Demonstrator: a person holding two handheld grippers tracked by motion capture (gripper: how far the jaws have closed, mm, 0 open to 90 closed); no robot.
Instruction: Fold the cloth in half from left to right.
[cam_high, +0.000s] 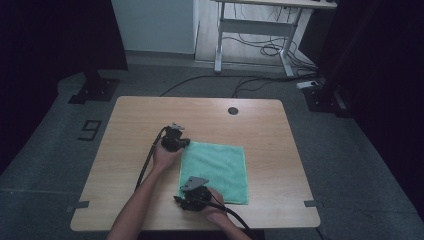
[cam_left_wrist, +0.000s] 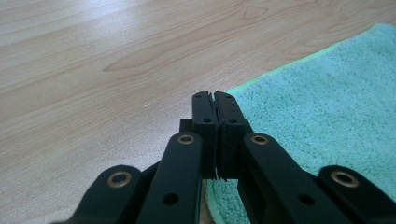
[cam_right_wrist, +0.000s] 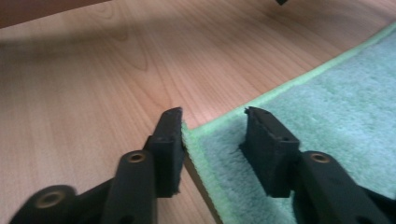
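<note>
Now both grippers work the near-left side of the green towel (cam_high: 215, 170), which lies flat on the table (cam_high: 125, 125).

Left gripper (cam_left_wrist: 215, 100) has its jaws pinched together at the towel's far-left corner, apparently nipping the hem, though how much cloth they hold is unclear. Right gripper (cam_right_wrist: 212, 116) straddles the near-left corner, jaws half apart and not yet pressing. If they close shallow, that thin edge could slip out on lifting, leaving the towel dragged crooked by one corner.

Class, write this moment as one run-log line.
Left tool: shut on corner of green terry towel | Right tool: open, jaws astride near corner | Towel: flat on light wooden table
</note>
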